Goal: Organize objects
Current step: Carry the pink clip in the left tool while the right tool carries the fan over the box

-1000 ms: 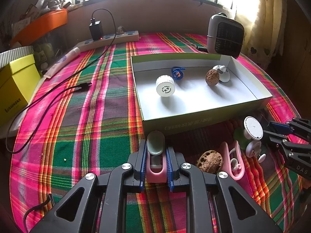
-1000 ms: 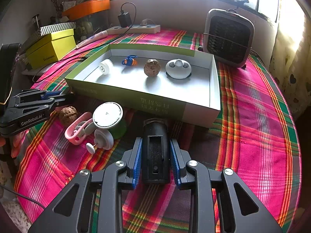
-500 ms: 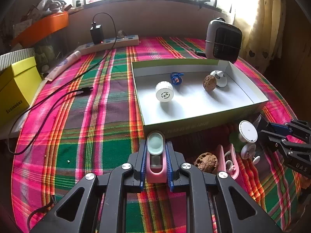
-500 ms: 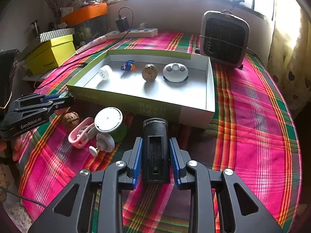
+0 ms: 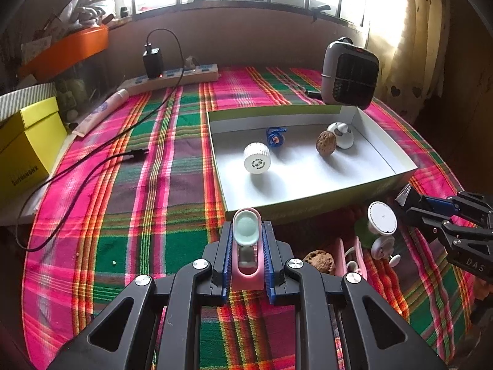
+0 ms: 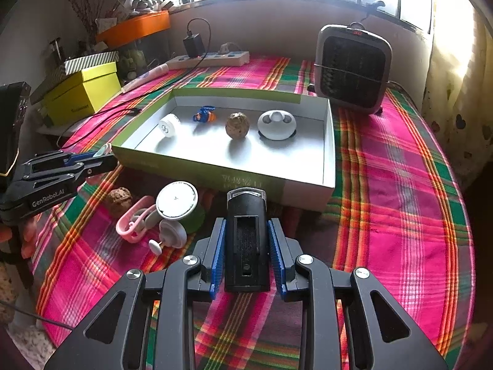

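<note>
Nothing shifted: pink case (image 5: 246, 259) clamped in left tool (image 5: 246, 246).

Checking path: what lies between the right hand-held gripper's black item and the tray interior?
Only the near green cardboard wall of the tray, per right wrist view. Right hand-held gripper grips the black rectangular item.

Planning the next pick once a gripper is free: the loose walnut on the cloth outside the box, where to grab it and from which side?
Grip the walnut across its round middle, coming from above. The pink clip lies close beside it on one side, so close the fingers along the clip's length, not across it.
</note>
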`<state>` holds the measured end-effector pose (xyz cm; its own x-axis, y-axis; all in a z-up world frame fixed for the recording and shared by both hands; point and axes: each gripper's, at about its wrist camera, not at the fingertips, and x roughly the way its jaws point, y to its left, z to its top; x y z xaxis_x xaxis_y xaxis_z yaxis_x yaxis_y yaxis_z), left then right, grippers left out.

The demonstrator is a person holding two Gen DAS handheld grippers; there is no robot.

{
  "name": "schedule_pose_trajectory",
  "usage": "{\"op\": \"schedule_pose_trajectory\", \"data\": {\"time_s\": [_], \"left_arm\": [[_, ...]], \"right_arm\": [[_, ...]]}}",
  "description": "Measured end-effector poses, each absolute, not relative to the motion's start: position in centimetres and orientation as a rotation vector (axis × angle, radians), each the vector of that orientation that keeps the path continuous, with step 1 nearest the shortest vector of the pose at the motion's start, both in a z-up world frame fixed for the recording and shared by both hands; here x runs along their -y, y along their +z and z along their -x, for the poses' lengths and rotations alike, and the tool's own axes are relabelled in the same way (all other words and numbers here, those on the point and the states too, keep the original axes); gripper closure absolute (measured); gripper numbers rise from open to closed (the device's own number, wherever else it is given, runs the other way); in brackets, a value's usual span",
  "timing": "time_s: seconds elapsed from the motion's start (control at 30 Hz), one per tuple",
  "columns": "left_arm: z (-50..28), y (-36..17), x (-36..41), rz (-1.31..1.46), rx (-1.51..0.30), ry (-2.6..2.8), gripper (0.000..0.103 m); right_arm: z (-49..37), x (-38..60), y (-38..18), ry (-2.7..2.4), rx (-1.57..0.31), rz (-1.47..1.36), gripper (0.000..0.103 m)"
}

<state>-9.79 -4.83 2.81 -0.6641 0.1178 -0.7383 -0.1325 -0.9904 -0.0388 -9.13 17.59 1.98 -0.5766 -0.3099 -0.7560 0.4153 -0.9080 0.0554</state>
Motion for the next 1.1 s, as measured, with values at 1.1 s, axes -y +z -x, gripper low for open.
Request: {"op": "schedule_pose_trajectory", "data": {"time_s": [1.1], "left_arm": [[12.6,4.8,3.1,1.154,-0.026,2.735,0.087]], "right_arm": [[12.6,-17.6,4.6,-2.515,-0.137,-1.117,0.075]]}}
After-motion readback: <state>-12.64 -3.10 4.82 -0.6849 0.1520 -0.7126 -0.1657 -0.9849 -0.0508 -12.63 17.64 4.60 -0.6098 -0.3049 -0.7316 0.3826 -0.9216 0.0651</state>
